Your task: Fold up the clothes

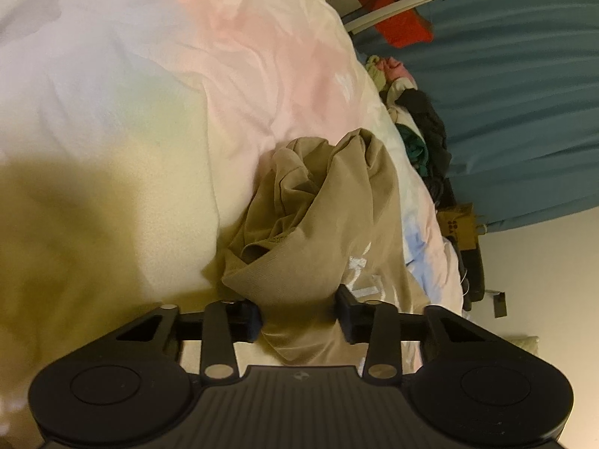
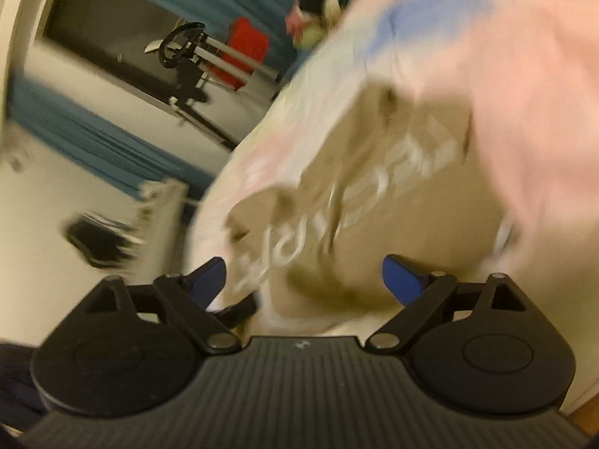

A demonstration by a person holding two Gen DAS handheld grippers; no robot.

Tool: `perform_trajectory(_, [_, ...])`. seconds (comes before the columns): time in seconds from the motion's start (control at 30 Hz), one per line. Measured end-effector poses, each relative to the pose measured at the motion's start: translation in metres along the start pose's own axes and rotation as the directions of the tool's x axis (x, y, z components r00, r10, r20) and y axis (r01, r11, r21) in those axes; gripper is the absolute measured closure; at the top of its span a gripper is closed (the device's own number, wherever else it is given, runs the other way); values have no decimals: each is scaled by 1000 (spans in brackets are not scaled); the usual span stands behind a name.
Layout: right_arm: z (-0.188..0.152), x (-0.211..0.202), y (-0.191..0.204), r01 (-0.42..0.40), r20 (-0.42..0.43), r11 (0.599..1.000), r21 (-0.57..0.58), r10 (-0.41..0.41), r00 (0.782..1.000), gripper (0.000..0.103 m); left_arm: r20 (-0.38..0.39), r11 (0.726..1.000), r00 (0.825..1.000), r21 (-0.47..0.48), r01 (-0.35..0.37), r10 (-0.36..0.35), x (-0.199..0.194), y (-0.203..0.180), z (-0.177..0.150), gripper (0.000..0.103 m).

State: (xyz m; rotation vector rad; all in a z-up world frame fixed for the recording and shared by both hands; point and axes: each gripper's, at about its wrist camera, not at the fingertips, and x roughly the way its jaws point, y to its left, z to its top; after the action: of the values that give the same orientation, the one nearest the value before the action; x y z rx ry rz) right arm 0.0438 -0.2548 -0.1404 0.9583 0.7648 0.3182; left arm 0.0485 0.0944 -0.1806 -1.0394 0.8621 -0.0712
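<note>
A tan shirt [image 1: 318, 217] with white lettering lies bunched on a pale pastel bedspread [image 1: 131, 93]. My left gripper [image 1: 299, 318] has a thick fold of the shirt between its blue-padded fingers [image 1: 251, 318], which press on the fabric. In the blurred right wrist view the same tan shirt [image 2: 374, 194] lies spread with its lettering up. My right gripper [image 2: 305, 280] is open, its blue fingertips [image 2: 402, 280] wide apart just above the shirt's near edge, holding nothing.
A pile of mixed clothes [image 1: 415, 123] sits at the bed's far edge. Teal curtains [image 1: 524, 93] hang behind. A red item [image 1: 400, 18] and a metal frame [image 2: 209, 56] stand off the bed. A dark object [image 2: 93, 239] lies on the floor.
</note>
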Motion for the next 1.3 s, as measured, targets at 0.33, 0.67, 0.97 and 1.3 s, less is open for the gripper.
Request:
perform_trajectory(0.33, [-26, 49, -39, -141, -183, 906, 400, 230, 956, 10, 9, 999, 999, -25, 38, -37, -7, 1, 1, 80])
perform_trajectory(0.67, [-27, 10, -79, -164, 261, 800, 576, 10, 965, 12, 27, 995, 995, -25, 100, -100, -4, 0, 5, 84])
perform_trajectory(0.97, [-21, 26, -57, -20, 167, 890, 455, -64, 984, 62, 21, 996, 996, -3, 88, -88, -8, -4, 4, 84])
perform_trajectory(1.3, [0, -20, -41, 24, 218, 946, 325, -100, 971, 75, 8, 997, 999, 66, 35, -36, -34, -35, -11, 84])
